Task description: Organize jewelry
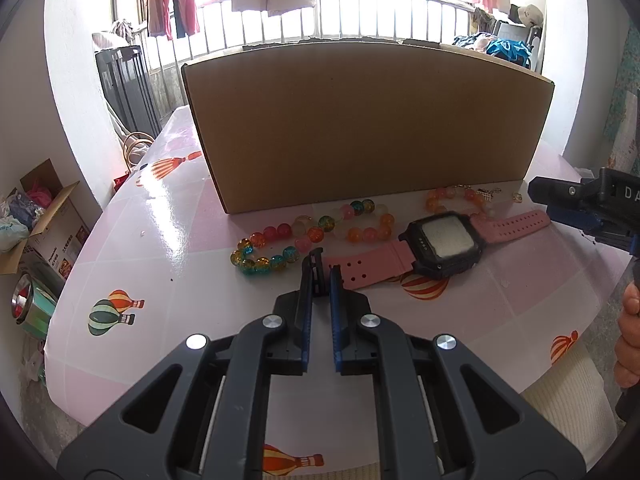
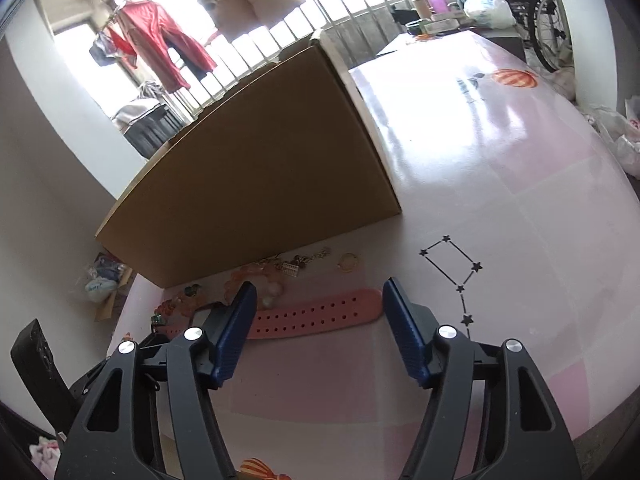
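A watch [image 1: 444, 242] with a black face and a pink strap [image 2: 320, 316] lies on the table in front of a cardboard box [image 1: 360, 120]. A multicoloured bead bracelet [image 1: 280, 248] lies to its left. An orange-pink bead bracelet [image 1: 456, 196], a small charm chain [image 2: 304, 262] and a gold ring [image 2: 348, 262] lie against the box. My left gripper [image 1: 325, 266] is shut with nothing in it, its tips beside the strap's near end. My right gripper [image 2: 320, 285] is open over the strap's other end, its pads clear of the strap on both sides.
The table [image 1: 160, 240] has a glossy pink cloth with balloon prints. The box [image 2: 260, 168] walls off the far side. An open carton [image 1: 44, 216] and a metal cup [image 1: 28, 304] sit on the floor at left. A hand [image 1: 630, 340] holds the right gripper's handle.
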A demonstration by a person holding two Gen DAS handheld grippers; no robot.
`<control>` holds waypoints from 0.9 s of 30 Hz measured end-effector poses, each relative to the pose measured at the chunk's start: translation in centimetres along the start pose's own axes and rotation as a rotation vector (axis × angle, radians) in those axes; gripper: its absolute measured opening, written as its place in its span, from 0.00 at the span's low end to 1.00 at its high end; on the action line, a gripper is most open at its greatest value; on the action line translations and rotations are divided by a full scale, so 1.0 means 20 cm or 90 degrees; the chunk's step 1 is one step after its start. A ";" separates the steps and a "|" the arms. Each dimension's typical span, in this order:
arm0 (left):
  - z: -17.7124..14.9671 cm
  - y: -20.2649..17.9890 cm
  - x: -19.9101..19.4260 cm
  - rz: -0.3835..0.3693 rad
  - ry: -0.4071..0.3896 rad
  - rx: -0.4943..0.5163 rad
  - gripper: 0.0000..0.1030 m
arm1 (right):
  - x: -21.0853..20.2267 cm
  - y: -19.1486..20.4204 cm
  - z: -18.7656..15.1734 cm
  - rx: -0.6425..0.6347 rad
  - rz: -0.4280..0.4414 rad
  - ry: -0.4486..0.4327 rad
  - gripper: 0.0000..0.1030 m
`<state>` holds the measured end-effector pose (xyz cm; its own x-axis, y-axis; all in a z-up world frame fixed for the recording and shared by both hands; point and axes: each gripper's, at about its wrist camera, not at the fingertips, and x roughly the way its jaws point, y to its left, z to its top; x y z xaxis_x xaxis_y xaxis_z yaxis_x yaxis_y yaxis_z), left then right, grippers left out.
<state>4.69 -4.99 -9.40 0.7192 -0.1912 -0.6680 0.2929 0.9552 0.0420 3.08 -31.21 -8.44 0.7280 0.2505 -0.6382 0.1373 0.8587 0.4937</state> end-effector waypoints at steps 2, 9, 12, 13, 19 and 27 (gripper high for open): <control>0.00 0.00 0.00 0.000 0.000 0.000 0.07 | 0.00 0.01 0.00 -0.004 -0.019 -0.005 0.63; 0.00 0.00 0.01 -0.001 0.002 -0.001 0.07 | 0.04 0.07 0.00 -0.041 -0.024 0.014 0.75; -0.01 0.00 0.01 -0.001 0.002 -0.001 0.07 | 0.04 0.06 0.01 -0.028 -0.003 0.021 0.76; -0.01 0.00 0.01 -0.001 0.002 -0.001 0.07 | 0.04 0.05 0.01 -0.018 0.009 0.024 0.76; -0.01 0.00 0.01 -0.001 0.002 -0.002 0.07 | 0.03 0.01 0.02 0.037 0.104 0.044 0.75; -0.01 0.00 0.01 0.000 0.001 -0.001 0.08 | 0.06 0.09 0.02 0.030 0.161 0.055 0.75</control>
<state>4.69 -5.07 -9.57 0.7179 -0.1907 -0.6695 0.2922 0.9555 0.0413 4.51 -29.55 -8.18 0.6829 0.4939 -0.5382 -0.0097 0.7429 0.6694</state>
